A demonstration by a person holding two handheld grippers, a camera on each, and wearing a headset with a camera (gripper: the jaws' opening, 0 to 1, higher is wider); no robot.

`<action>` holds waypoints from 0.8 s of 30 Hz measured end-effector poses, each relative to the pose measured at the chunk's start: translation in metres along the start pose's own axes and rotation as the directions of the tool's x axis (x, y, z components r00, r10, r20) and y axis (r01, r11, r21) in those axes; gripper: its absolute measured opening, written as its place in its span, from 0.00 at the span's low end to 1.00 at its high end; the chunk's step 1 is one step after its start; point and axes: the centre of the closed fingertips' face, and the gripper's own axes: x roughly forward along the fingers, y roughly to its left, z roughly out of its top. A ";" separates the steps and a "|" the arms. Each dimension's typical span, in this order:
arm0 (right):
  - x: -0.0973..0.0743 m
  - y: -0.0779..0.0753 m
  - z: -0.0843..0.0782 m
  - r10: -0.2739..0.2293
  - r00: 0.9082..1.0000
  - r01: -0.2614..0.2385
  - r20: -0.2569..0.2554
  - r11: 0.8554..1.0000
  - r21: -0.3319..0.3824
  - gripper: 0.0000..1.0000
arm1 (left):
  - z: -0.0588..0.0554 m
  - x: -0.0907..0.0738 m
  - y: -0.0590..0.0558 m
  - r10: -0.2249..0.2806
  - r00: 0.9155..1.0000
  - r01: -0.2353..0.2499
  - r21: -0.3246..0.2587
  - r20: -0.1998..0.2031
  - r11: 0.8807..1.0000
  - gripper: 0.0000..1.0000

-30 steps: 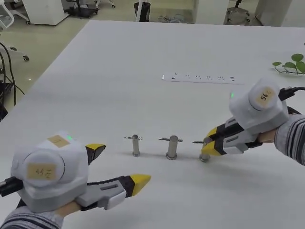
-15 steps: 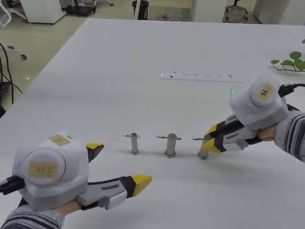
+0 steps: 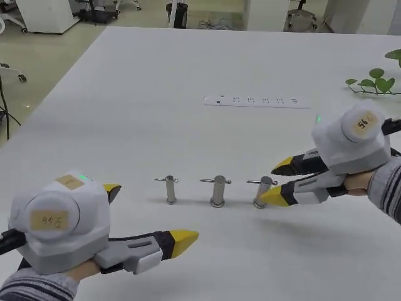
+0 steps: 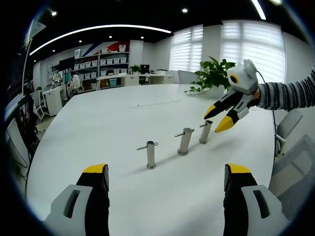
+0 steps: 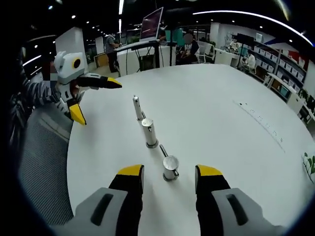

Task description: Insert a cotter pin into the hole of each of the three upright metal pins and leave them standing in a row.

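An open-plan office: beyond the left jaws, past the big white desk, stand shelves of storage bins, window blinds and a potted plant; beyond the right jaws, a monitor.

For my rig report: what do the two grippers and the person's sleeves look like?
The left gripper and right gripper each have a bulky white housing, black jaws with yellow tips, and a round cap bearing a yellowish sticker with handwritten digits. A black cable leaves each housing. The sleeves are grey with dark stripes.
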 end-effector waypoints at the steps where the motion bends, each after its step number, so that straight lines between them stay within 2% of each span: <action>1: -0.003 0.004 0.002 0.000 1.000 -0.001 0.021 0.999 0.034 0.41 | 0.001 0.000 0.000 -0.001 1.000 0.001 -0.002 0.000 1.000 0.99; 4: -0.011 0.008 0.006 -0.038 0.996 0.029 0.084 0.994 0.106 0.48 | 0.004 -0.001 0.000 -0.004 1.000 0.004 0.002 0.003 1.000 0.99; 6: -0.016 0.014 0.007 -0.057 0.992 0.043 0.111 0.992 0.122 0.53 | 0.008 -0.002 0.000 -0.009 1.000 0.009 0.001 0.016 1.000 0.99; 14: -0.032 0.032 0.009 -0.108 0.981 0.081 0.160 0.983 0.165 0.68 | 0.013 -0.006 0.004 -0.001 1.000 0.001 -0.004 0.028 1.000 0.99; 15: -0.032 0.030 0.009 -0.126 0.978 0.095 0.169 0.979 0.181 0.69 | 0.014 -0.006 0.004 0.001 1.000 -0.001 -0.004 0.028 1.000 0.99; 20: -0.037 0.038 0.009 -0.153 0.969 0.103 0.195 0.965 0.243 0.75 | 0.015 -0.009 0.005 0.003 1.000 -0.003 0.001 0.029 1.000 0.99; 22: -0.040 0.039 0.011 -0.180 0.960 0.118 0.214 0.955 0.273 0.77 | 0.016 -0.010 0.004 0.001 1.000 -0.001 0.005 0.029 1.000 0.99; 24: -0.040 0.044 0.013 -0.178 0.958 0.110 0.226 0.953 0.284 0.81 | 0.015 -0.010 0.004 0.000 1.000 0.000 0.007 0.026 1.000 0.99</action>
